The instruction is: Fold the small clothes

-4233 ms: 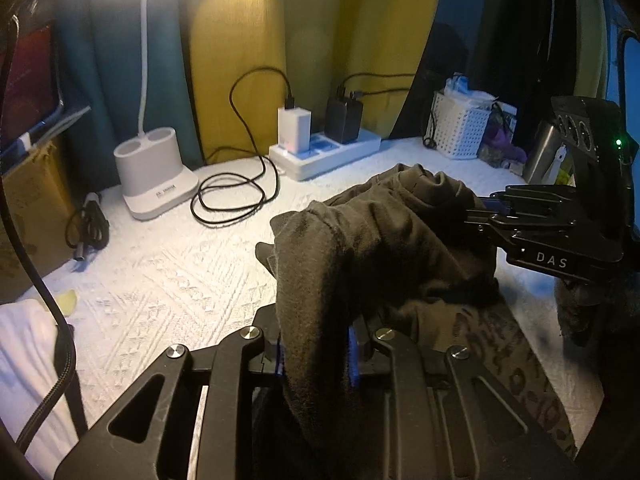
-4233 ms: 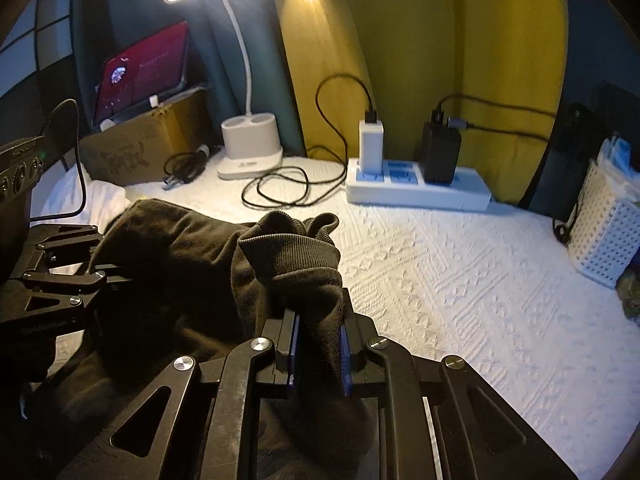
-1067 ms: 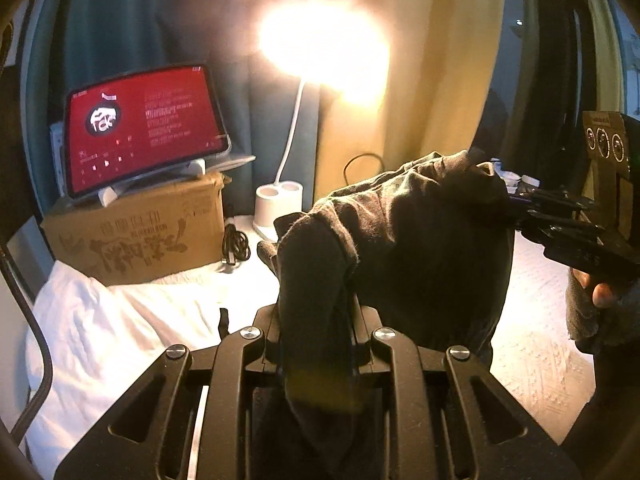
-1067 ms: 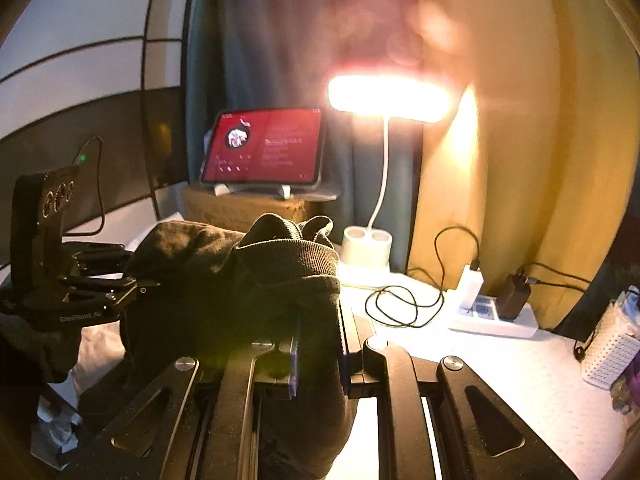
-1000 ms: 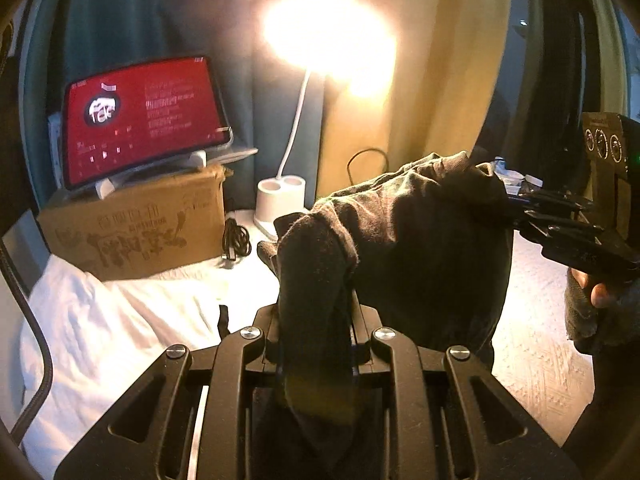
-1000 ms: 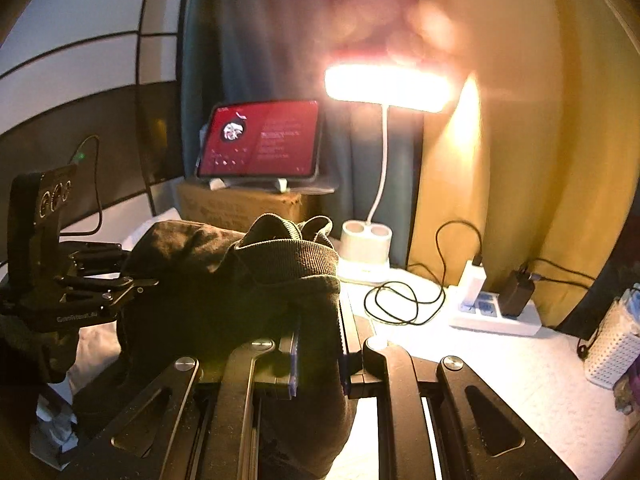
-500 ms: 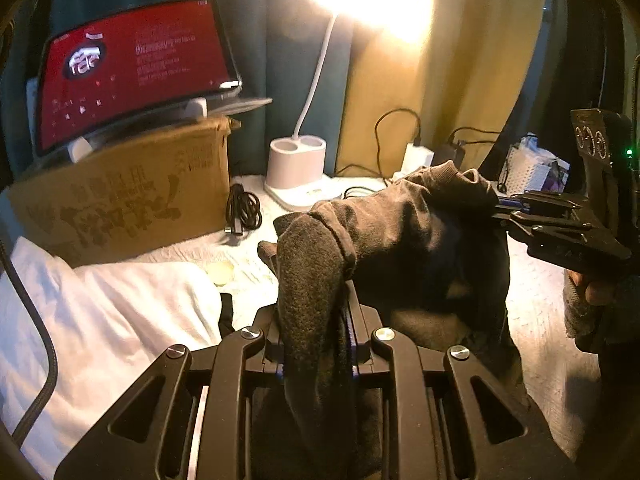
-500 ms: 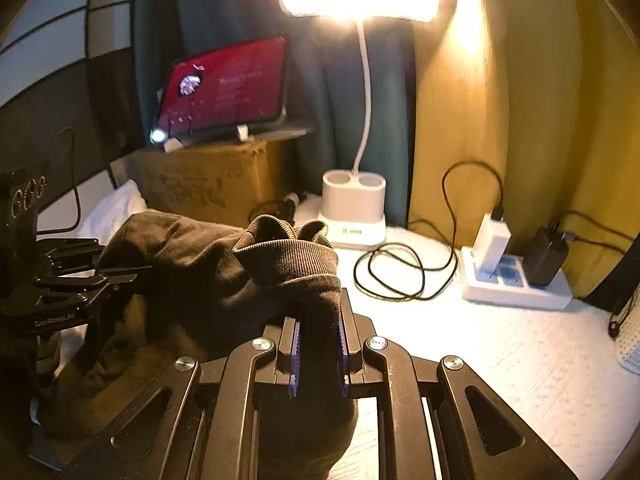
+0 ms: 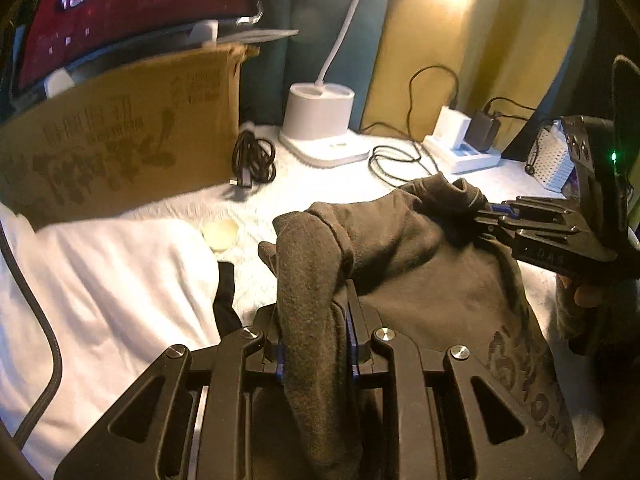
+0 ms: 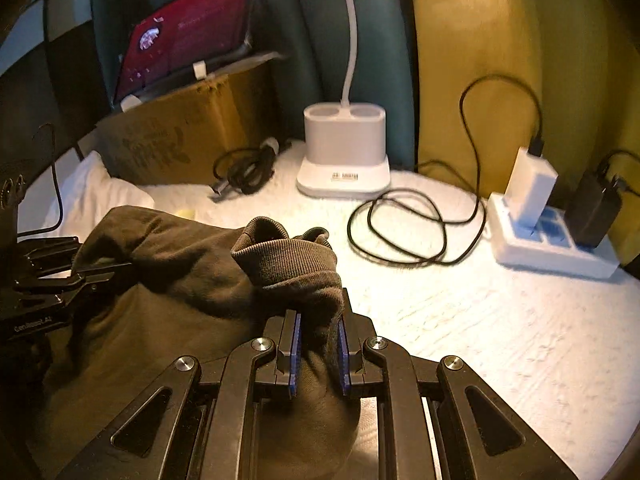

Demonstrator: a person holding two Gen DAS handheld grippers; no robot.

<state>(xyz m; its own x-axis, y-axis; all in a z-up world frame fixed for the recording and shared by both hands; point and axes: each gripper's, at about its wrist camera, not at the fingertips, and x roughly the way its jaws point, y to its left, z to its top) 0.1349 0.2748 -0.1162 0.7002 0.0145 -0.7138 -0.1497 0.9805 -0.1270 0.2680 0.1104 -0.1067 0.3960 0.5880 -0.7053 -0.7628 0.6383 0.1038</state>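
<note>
Garment (image 9: 432, 280): a dark olive-brown top with a printed pattern low on its front, held between both grippers above the white textured bedcover (image 9: 320, 196).

Left wrist view: the left gripper (image 9: 314, 344) is clamped on a thick bunch of the fabric, which fills the gap between its blue-padded fingers (image 9: 349, 344) and droops over them toward the camera. Off to the right of these fingers, the right gripper (image 9: 486, 220) pinches another bunched part, with the cloth sagging between the two holds. Ahead and left of the fingers lie a white pillow (image 9: 100, 280), a cardboard box (image 9: 120, 136) and a coiled black cable (image 9: 256, 160); straight ahead stands a lamp base (image 9: 320, 120).

Right wrist view: the right gripper (image 10: 318, 354) is closed on a ribbed edge of the top (image 10: 192, 280), perhaps a cuff or collar, which rises between its fingers (image 10: 294, 344). To the left of them, the left gripper (image 10: 96, 270) bites the other end. Ahead and right of the fingers sit a looped cable (image 10: 400, 232) and a power strip (image 10: 556, 252) with chargers.

By my reading, the folding has barely started: the top is bunched and unspread, with no crease or flat layer visible. It has yet to be laid out on the bedcover, smoothed, and folded.
</note>
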